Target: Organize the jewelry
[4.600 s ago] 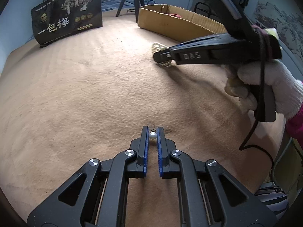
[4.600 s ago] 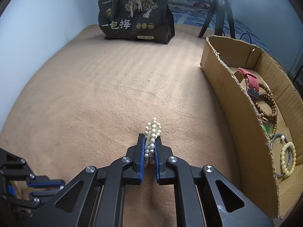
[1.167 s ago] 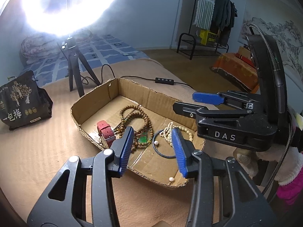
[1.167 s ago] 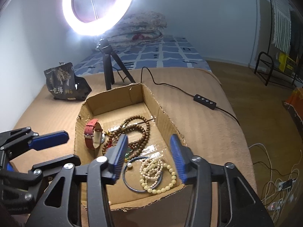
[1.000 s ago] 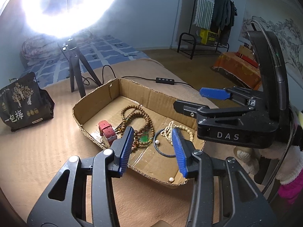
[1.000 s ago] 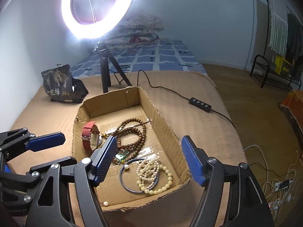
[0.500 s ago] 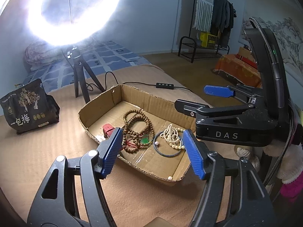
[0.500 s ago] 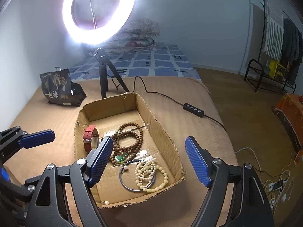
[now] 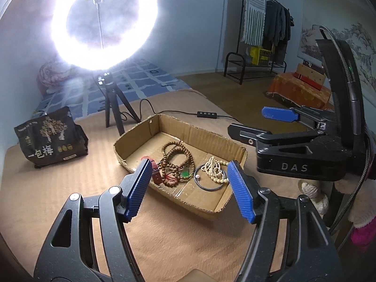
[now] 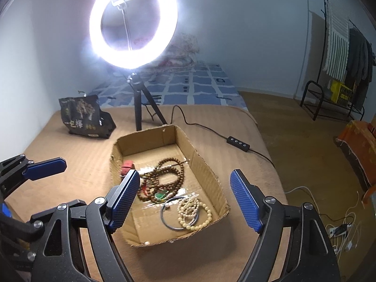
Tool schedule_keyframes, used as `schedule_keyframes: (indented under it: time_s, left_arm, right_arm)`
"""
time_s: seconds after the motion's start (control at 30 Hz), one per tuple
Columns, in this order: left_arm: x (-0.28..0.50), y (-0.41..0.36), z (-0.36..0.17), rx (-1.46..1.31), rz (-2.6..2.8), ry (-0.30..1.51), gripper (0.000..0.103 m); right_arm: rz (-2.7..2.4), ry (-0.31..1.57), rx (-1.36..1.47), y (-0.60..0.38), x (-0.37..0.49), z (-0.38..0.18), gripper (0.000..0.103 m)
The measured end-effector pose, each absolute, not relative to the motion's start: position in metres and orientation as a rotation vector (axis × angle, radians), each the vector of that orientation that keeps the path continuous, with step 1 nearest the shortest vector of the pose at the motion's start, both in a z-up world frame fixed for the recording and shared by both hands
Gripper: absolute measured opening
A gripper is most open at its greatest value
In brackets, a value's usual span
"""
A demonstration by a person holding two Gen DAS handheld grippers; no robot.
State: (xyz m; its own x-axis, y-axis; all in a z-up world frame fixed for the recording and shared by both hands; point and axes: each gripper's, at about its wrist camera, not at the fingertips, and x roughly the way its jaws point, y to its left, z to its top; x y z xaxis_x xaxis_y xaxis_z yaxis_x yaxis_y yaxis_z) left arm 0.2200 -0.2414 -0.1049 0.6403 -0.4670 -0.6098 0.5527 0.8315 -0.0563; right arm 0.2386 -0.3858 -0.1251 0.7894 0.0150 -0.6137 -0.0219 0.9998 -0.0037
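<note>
The left gripper (image 9: 190,189) hangs above the tan bed (image 9: 58,183) with its jaws spread wide and nothing between them. The right gripper (image 10: 184,198) is raised beside it, its jaws likewise wide apart and empty; in the left wrist view it shows at the right (image 9: 256,127), held by a hand in a white knitted glove (image 9: 359,213).

All the jewelry lies inside an open, shallow cardboard box (image 10: 204,166) that sits on the bed near its right edge. A red watch strap (image 10: 127,165) rests against the box's left wall. Beside it, toward the middle, lies a coil of brown wooden beads (image 10: 168,175) with a green pendant (image 10: 161,196) at its near end. Nearer the box's front wall, a dark metal bangle (image 10: 165,218) lies flat, overlapped by cream pearl bracelets (image 10: 192,211). A single loose pearl (image 10: 147,243) sits in the front corner of the box, apart from the rest.

Behind the box, toward the far edge of the bed, a lit ring light (image 10: 132,21) stands on a small black tripod (image 10: 138,108); its cable with an inline switch (image 10: 237,143) trails along the right edge. A black snack bag (image 10: 85,117) stands near the far left corner of the bed.
</note>
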Motion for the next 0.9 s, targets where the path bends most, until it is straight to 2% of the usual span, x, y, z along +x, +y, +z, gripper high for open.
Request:
schedule_keyframes:
  time_s: [0.23,0.33,0.53,0.6,0.67,0.9]
  left_arm:
    - [0.193,-0.220,-0.079,0.135,-0.571,0.611,0.069]
    - [0.178,-0.208,-0.068,0.140,-0.564,0.583,0.076]
    - [0.153,-0.186,-0.050,0.132,-0.554,0.555,0.078]
    - [0.143,-0.177,-0.045,0.134,-0.541,0.540,0.082]
    - [0.135,-0.169,-0.041,0.129,-0.529,0.528,0.092]
    - [0.120,-0.152,-0.031,0.123,-0.506,0.516,0.094]
  right_arm:
    - [0.016,0.630,-0.033,-0.369,0.210,-0.101,0.080]
    - [0.004,0.614,-0.050,-0.362,0.196,-0.092,0.080]
    - [-0.015,0.581,-0.076,-0.348,0.166,-0.076,0.082]
    - [-0.035,0.574,-0.088,-0.344,0.159,-0.072,0.082]
    - [-0.053,0.567,-0.103,-0.340,0.151,-0.068,0.082]
    - [-0.078,0.531,-0.137,-0.327,0.134,-0.056,0.083]
